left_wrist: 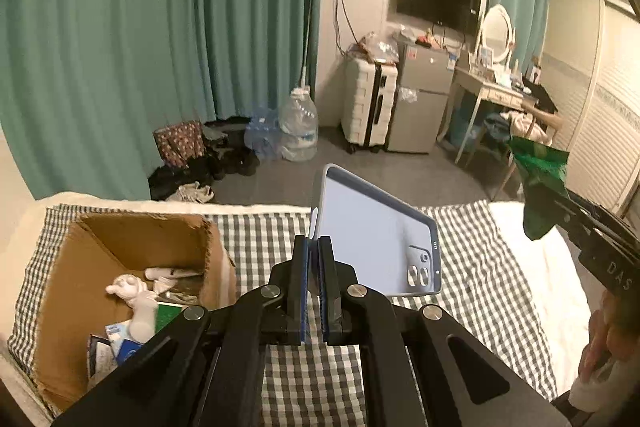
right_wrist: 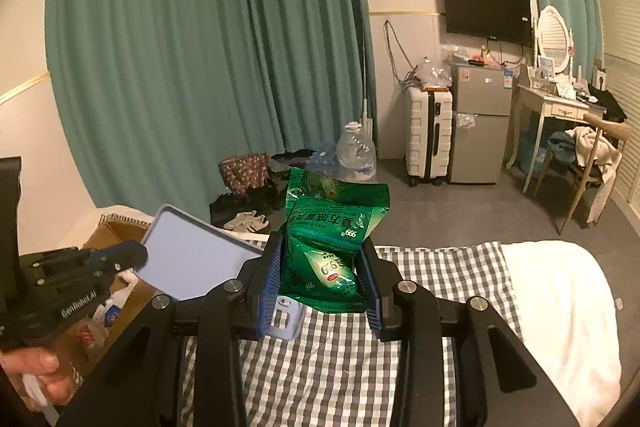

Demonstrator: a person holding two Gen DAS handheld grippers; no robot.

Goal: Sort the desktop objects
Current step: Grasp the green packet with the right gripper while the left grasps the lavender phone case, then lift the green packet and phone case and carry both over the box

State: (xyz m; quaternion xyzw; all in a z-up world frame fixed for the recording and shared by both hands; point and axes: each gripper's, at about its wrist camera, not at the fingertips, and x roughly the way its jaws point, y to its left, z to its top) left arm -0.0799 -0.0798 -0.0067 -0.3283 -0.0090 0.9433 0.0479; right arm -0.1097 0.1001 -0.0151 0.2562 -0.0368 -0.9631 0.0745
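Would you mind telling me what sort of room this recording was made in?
Most likely a small bedroom or studio flat: a bed with a checked sheet, a dressing table with an oval mirror, a wall-mounted television and a small fridge beside a suitcase.

Teal curtains, wall television, white suitcase, small fridge, water jug

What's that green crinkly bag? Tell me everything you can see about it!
The green packet looks like shiny, crinkled plastic foil with white printed writing and "999" on it. It seems to be a few sachets bunched together. It stands up in the air above the checked cloth, squeezed on both sides by the right gripper, its blue-edged fingers pressing it. Its top sticks out past the fingers. Nothing else touches it.
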